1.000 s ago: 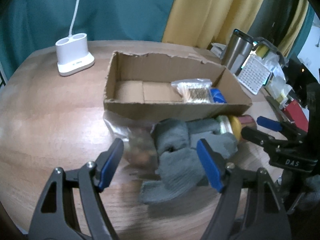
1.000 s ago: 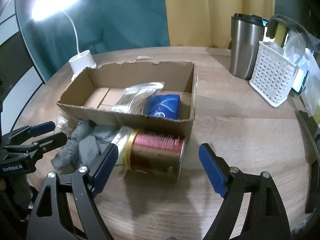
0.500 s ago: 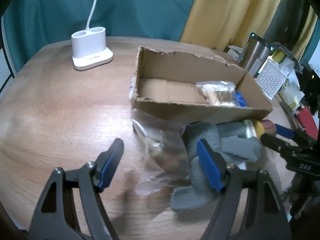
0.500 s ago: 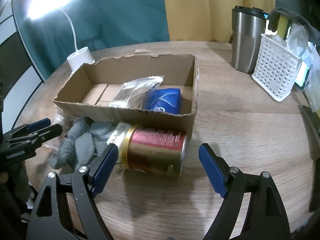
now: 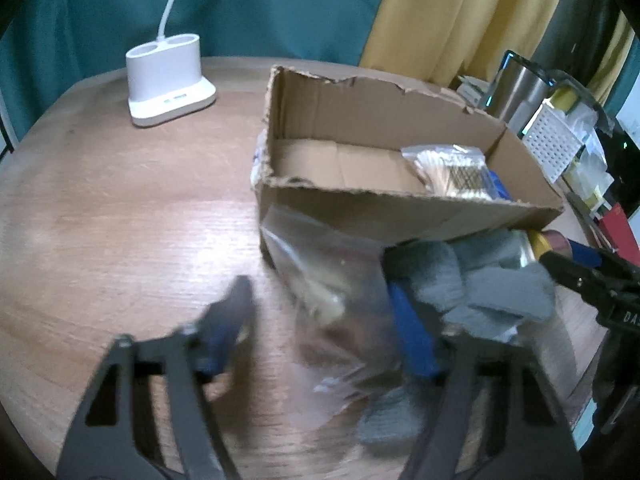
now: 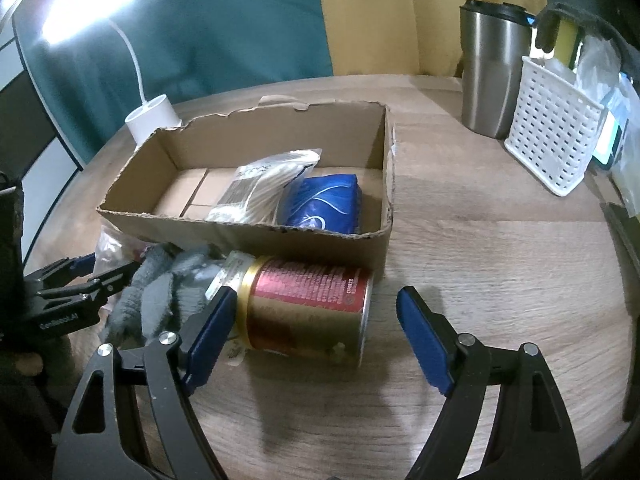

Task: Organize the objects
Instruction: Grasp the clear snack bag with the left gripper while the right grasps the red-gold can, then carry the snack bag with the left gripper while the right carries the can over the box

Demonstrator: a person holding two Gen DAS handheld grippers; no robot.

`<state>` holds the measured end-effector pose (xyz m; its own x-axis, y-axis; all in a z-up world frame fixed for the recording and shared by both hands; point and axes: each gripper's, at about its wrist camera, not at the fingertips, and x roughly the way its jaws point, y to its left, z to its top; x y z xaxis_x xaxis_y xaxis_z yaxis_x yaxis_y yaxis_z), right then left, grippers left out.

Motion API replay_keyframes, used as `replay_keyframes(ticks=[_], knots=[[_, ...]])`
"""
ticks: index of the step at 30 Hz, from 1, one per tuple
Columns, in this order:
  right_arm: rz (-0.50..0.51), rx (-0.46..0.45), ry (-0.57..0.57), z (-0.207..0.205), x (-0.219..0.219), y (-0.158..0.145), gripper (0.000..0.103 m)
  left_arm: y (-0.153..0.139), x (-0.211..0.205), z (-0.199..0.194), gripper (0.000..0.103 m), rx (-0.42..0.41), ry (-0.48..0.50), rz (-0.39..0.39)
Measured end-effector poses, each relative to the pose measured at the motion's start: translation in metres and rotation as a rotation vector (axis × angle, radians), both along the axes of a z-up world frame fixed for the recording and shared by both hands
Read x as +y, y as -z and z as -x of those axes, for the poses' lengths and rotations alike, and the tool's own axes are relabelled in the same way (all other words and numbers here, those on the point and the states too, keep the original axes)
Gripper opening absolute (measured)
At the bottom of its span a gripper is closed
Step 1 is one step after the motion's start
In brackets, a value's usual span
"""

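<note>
Teal and yellow curtains hung behind the round wooden desk (image 5: pixel 120 208). From the left wrist, the left tongs (image 5: pixel 320 320) gaped over a clear bag (image 5: pixel 332 280) beside the cardboard box (image 5: pixel 400 212). From the right wrist, the right tongs (image 6: pixel 316 336) stood spread around a red-and-gold can (image 6: pixel 308 304) lying against the box; its print was unreadable.

red-gold can (image 6: pixel 308 312), grey gloves (image 6: pixel 156 300), blue packet (image 6: pixel 324 204)

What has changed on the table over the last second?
The left gripper has swung left, off the grey cloth and onto the clear plastic bag; its view is blurred with motion. The right gripper has crept closer to the red and gold can. Both remain open, holding nothing. The cardboard box hasn't moved.
</note>
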<state>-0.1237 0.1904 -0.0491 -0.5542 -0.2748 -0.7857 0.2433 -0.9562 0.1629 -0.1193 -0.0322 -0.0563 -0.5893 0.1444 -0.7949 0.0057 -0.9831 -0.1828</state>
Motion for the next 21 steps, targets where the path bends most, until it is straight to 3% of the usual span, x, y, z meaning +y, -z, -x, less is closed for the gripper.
replay_keyframes(ticks=[1, 5, 21], knots=[[0.003, -0.001, 0.000, 0.000, 0.000, 0.000, 0.083, 0.001, -0.001, 0.000, 0.057, -0.005, 0.000, -0.002], [0.002, -0.005, -0.013, -0.001, -0.001, 0.001, 0.066, -0.002, -0.001, -0.005, 0.049, 0.007, 0.010, -0.007], [-0.003, 0.045, -0.008, -0.016, -0.001, -0.016, 0.065, -0.028, -0.015, -0.022, 0.043, 0.079, -0.006, -0.035]])
